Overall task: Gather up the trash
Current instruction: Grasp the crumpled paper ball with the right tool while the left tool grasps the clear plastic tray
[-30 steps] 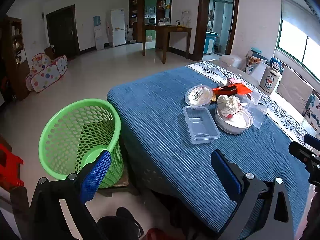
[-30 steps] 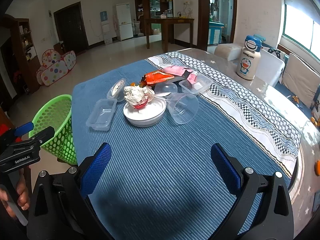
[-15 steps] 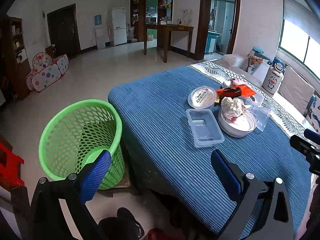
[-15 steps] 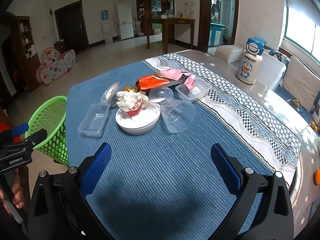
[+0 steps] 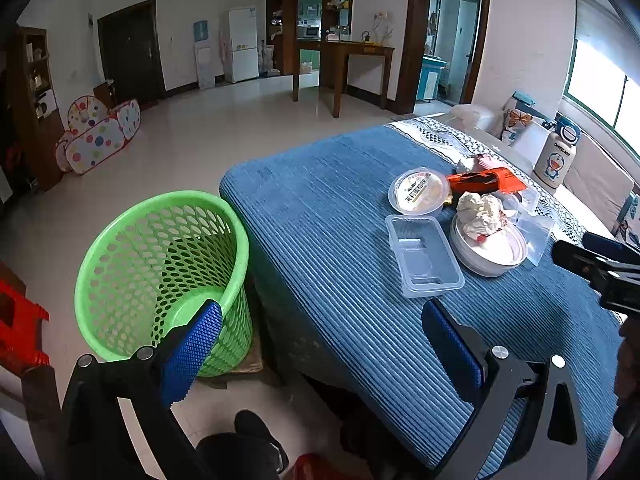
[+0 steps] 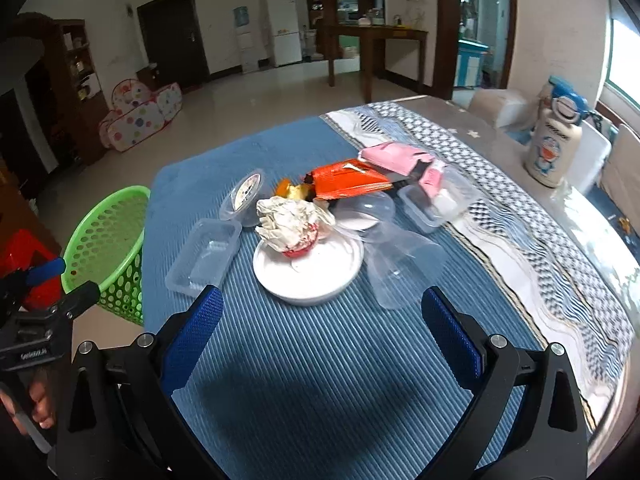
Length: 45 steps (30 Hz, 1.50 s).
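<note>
Trash lies in a cluster on the blue tablecloth (image 6: pixel 320 380): a crumpled tissue (image 6: pixel 292 222) on a white plate (image 6: pixel 308 268), a clear rectangular tray (image 6: pixel 204 256), a clear cup on its side (image 6: pixel 400 268), a round lidded tub (image 6: pixel 242 196), an orange wrapper (image 6: pixel 348 180) and pink packets (image 6: pixel 396 156). The green mesh basket (image 5: pixel 160 276) stands on the floor at the table's left corner. My right gripper (image 6: pixel 322 328) is open, just short of the plate. My left gripper (image 5: pixel 320 344) is open over the table's near edge, between basket and clear tray (image 5: pixel 424 256).
A cartoon-printed bottle (image 6: pixel 554 144) stands at the table's far right on a patterned runner. A red stool (image 5: pixel 20 336) sits left of the basket. A polka-dot play tent (image 5: pixel 96 136) and wooden furniture stand far off across the open tiled floor.
The right gripper has moved forward toward the plate and cup, which now look larger. The left gripper has shifted slightly forward and right. Both stayed open.
</note>
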{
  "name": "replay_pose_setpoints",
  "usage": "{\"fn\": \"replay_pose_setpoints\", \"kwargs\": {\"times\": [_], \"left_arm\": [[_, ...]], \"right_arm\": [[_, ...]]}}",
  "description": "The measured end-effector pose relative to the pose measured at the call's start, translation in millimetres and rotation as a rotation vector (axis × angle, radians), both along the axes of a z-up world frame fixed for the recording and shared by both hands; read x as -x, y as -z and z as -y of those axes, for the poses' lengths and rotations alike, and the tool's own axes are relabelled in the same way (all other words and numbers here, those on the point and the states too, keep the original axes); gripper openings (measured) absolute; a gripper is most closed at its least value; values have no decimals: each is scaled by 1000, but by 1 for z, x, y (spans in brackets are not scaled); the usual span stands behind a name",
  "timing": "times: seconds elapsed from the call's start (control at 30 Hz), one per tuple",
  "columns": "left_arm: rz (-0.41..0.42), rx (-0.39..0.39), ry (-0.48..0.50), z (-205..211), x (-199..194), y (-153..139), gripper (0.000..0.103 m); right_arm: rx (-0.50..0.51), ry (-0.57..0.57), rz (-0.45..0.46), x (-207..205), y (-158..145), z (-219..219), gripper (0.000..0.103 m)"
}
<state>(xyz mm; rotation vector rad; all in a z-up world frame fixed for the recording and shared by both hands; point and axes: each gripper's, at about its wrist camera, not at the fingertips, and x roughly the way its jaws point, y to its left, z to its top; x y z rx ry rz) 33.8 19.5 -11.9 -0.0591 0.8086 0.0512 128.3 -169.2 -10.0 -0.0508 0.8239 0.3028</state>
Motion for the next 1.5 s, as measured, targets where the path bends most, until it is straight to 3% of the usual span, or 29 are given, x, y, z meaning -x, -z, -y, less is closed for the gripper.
{"fn": "replay_pose_setpoints", "kwargs": {"times": [0.53,0.93,0.97,1.03,1.13,1.23,1.5], "left_arm": [[-31,16,-22,-9,-17,7,97],[-17,38,14,-10,-28,0,96],[-16,41,18,-9,-30,0,95],[-15,45,31,-5,-35,-1,95],[-19,60,57,1,-43,-1,78],[-44,88,84,6,-53,4,72],[-138,164,193,27,-87,27,50]], "right_arm": [[-54,-21,-71,-57,18,-17,91],[-41,-25,-93,-78,31,-26,70],[-49,-33,-93,-78,30,-26,63],[-56,-37,-91,-75,27,-24,59],[-72,-47,-89,-70,24,-21,53],[-111,-67,-91,-61,19,-13,43],[-158,-64,-66,-40,6,8,43]]}}
